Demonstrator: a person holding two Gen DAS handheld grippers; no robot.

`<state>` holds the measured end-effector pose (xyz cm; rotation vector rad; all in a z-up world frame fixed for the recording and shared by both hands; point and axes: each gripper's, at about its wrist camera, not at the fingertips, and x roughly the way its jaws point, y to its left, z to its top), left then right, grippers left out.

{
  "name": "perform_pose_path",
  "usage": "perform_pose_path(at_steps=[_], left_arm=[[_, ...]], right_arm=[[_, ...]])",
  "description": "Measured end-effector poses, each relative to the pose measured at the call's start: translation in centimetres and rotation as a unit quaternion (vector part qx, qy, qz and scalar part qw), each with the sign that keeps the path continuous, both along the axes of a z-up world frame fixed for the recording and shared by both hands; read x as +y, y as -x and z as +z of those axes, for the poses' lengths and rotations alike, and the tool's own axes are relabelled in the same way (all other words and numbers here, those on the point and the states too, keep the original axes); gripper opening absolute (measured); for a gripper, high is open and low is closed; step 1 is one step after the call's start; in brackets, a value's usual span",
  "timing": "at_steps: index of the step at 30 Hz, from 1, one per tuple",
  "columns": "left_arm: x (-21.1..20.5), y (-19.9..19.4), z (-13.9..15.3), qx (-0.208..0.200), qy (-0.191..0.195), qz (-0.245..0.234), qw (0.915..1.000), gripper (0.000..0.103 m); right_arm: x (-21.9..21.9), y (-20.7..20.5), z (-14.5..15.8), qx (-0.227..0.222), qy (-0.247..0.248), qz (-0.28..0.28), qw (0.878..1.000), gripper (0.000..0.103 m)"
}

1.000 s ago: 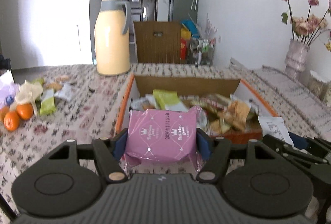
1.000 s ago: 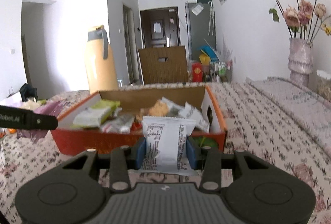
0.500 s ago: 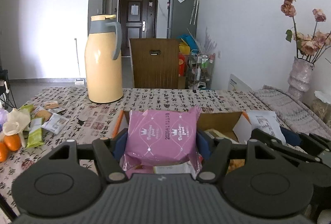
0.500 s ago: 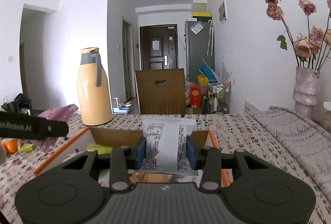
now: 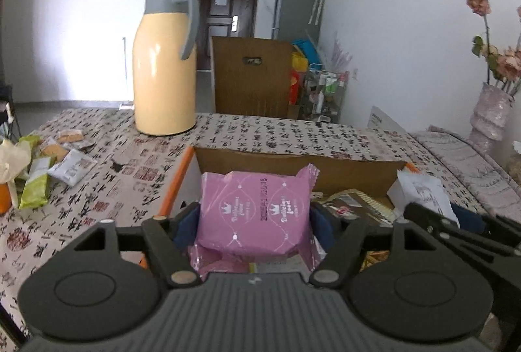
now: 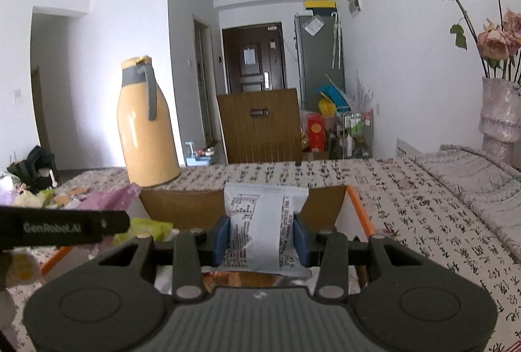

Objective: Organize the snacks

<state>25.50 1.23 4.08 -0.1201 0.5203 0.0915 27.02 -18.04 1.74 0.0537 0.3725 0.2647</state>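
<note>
We are mid-task: the box [image 5: 294,163] on the table [image 5: 123,176] already has several snacks in it, and two more packs are over it, not yet dropped

Our left gripper [image 5: 254,222] has the pink pack [image 5: 255,215] between its pads; the jaws have just been opening, gaps show at both pads, so we judge the pack is being let go over the box's left end. Wide stance

Our right gripper [image 6: 262,238] is narrow, clamped on the white pack [image 6: 263,228], held above the box [image 6: 325,209] near its right end. Not released yet

Left to do, as we judge it: drop both packs in, then fetch the loose snacks [image 5: 49,166] at the table's left edge, well apart from the box, a green bar, a grey pack, some biscuit packs. An orange sits there too, partly cut off

The flask [image 5: 164,59] stands behind the box, out of the way
</note>
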Motion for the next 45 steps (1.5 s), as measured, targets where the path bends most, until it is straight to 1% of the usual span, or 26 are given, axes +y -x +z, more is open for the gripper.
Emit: perform_pose_path(at_steps=[1,2,3,4,5,6,7,10,12,16,20,25,30,35,40,45], left_arm=[[0.2,0.0,0.0,0.001,0.003,0.006,1.0,0.08],[0.4,0.0,0.0,0.001,0.006,0.01,0.9999,0.086],[0.6,0.0,0.0,0.001,0.01,0.015,0.9998,0.091],[0.7,0.1,0.1,-0.002,0.011,0.021,0.9997,0.103],[0.8,0.2,0.1,-0.006,0.01,0.031,0.9995,0.103],[0.8,0.2,0.1,-0.006,0.009,0.033,0.9994,0.103],[1.0,0.2,0.1,-0.004,0.013,0.031,0.9994,0.103],[1.1,0.3,0.2,-0.006,0.013,0.031,0.9994,0.103],[1.0,0.4,0.4,-0.008,0.012,0.028,0.9995,0.103],[0.5,0.8,0.9,-0.016,0.006,0.025,0.9995,0.103],[0.2,2.0,2.3,-0.032,0.001,0.023,0.9992,0.103],[-0.2,4.5,4.0,-0.055,-0.017,0.019,0.9982,0.103],[-0.3,7.6,4.6,-0.061,-0.021,0.014,0.9978,0.103],[-0.8,10.8,4.4,-0.058,-0.033,0.008,0.9977,0.103],[-1.1,13.7,3.3,-0.045,-0.042,0.001,0.9981,0.103],[-1.2,16.1,2.0,-0.027,-0.035,-0.006,0.999,0.103]], right_arm=[[0.0,0.0,-0.1,0.002,0.002,-0.002,1.0,0.042],[0.0,0.0,-0.2,0.002,0.001,-0.004,1.0,0.041],[-0.1,0.1,-0.2,0.002,-0.001,-0.006,1.0,0.043],[-0.3,0.1,-0.2,0.003,-0.004,-0.007,1.0,0.052],[-0.4,0.1,-0.1,0.002,-0.007,-0.01,1.0,0.059],[-0.5,0.2,-0.1,0.0,-0.007,-0.013,1.0,0.075],[-0.6,0.3,-0.1,-0.003,-0.008,-0.018,1.0,0.088],[-0.7,0.5,-0.1,-0.006,-0.01,-0.028,1.0,0.1],[-0.9,0.5,-0.2,-0.003,-0.012,-0.032,0.999,0.103],[-1.0,0.3,0.0,0.002,-0.013,-0.033,0.999,0.103],[-1.1,0.8,0.8,-0.002,-0.012,-0.034,0.999,0.103],[-1.4,2.6,2.0,-0.013,-0.008,-0.038,0.999,0.103],[-1.5,5.3,2.3,-0.011,-0.003,-0.032,0.999,0.103],[-1.7,8.4,2.1,-0.004,0.001,-0.027,1.0,0.103],[-2.3,11.4,1.4,0.011,-0.003,-0.024,1.0,0.103],[-3.0,14.4,0.6,0.025,0.003,-0.017,1.0,0.103]])
